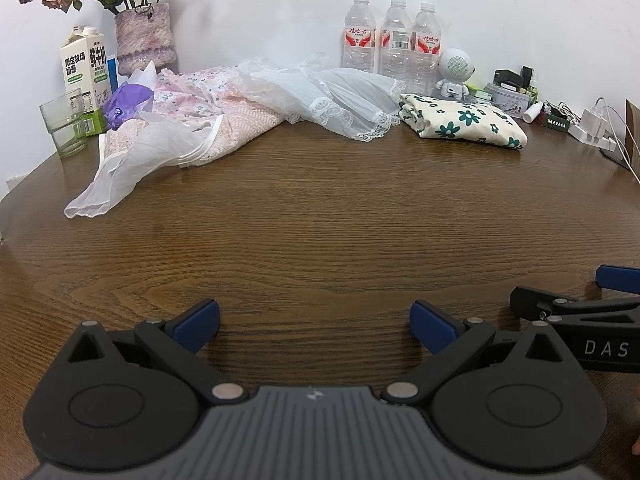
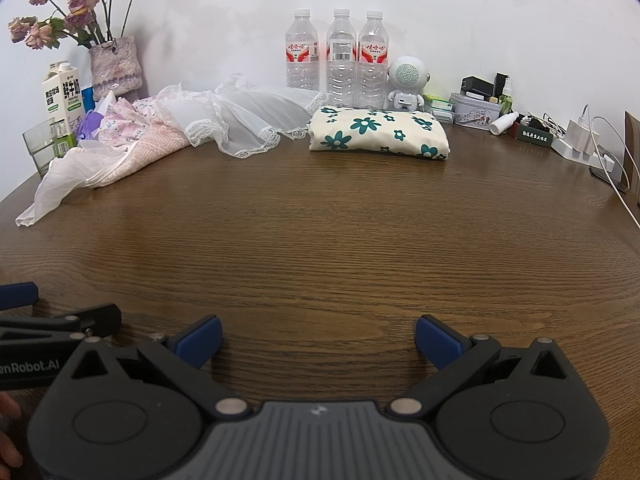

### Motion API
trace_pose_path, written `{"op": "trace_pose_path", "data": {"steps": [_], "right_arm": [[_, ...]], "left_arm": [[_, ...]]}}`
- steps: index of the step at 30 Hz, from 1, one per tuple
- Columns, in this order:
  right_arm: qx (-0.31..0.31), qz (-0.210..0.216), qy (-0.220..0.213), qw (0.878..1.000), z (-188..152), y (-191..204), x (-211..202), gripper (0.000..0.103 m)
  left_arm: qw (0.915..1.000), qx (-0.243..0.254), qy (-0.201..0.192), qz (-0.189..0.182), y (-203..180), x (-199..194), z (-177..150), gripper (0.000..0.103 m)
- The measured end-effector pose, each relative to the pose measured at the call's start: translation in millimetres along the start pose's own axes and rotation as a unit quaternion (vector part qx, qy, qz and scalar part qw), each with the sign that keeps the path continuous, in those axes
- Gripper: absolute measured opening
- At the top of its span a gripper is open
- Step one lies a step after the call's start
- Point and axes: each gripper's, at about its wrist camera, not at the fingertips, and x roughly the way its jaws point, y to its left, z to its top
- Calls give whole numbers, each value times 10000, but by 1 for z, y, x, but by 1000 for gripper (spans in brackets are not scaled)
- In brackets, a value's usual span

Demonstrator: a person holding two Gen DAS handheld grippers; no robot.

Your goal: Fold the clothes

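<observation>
Dark wood-grain desk (image 1: 320, 220) stretches bare between both grippers and the clothes at its far edge. The left gripper (image 1: 314, 326) and right gripper (image 2: 318, 340) hover low, jaws spread wide and empty. Well ahead, a rumpled heap of pink and white lace garments (image 1: 224, 108) lies left, beside a folded flower-print cloth (image 2: 378, 132) near the water bottles (image 2: 340, 60).

Even, soft indoor light; faint sheen on the wooden table (image 1: 320, 220); sharp focus; fisheye bending and dark corners.
</observation>
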Motion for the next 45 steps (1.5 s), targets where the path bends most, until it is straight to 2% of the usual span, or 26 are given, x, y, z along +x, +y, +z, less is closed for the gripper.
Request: {"op": "trace_pose_path", "data": {"steps": [45], "right_arm": [[14,-19,-2,10000,1,0,2,103]], "left_arm": [[10000,2,1,-16,0,0,0,103]]}}
